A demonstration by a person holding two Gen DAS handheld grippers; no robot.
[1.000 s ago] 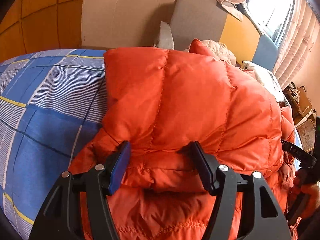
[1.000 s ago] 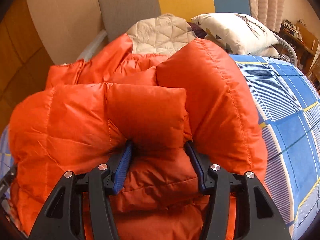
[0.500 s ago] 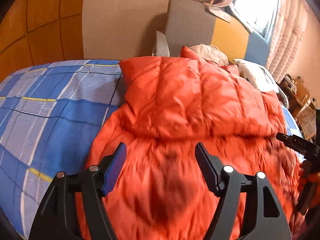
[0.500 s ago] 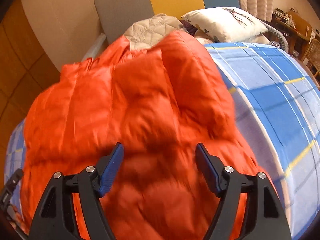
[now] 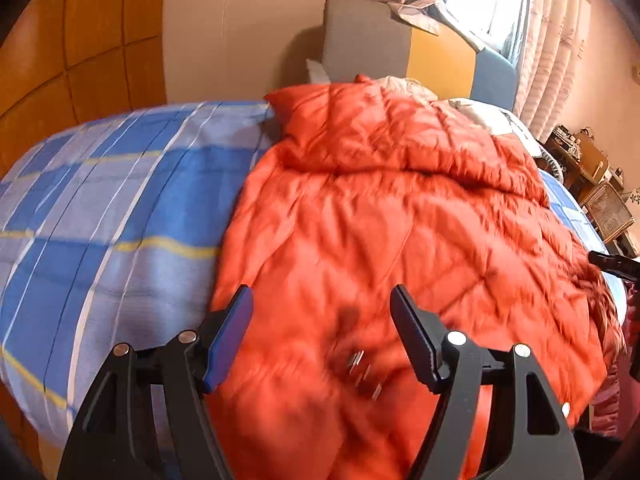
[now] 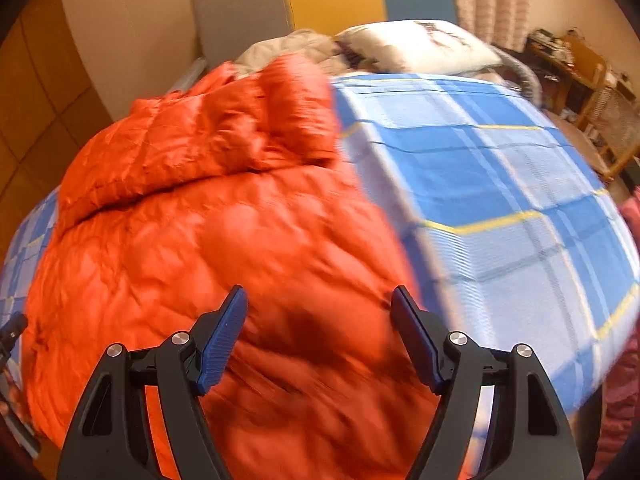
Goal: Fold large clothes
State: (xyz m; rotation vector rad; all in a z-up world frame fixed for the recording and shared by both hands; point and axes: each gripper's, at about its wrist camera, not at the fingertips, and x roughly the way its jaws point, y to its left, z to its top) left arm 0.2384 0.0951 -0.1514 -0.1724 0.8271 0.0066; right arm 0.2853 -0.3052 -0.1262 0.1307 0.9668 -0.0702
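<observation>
1. Left wrist view: blue plaid bed [image 5: 120, 200] fills the left of the frame, headboard [image 5: 400, 44] and curtained window at upper right. Orange down jacket [image 5: 400, 220] lies across the centre, its far part folded toward the near part. Left tool [image 5: 322, 336], clamped on the puffy fabric a second ago, now hangs released above it, jaws wide; the right tool's tip pokes in at the right edge.

2. Right wrist view: pillow [image 6: 420, 44] at top, plaid bed to the right. Right tool [image 6: 318, 336] has likewise let go and lifted, hovering empty over the blurred jacket [image 6: 200, 220]. One fold looks laid; another probably follows.
</observation>
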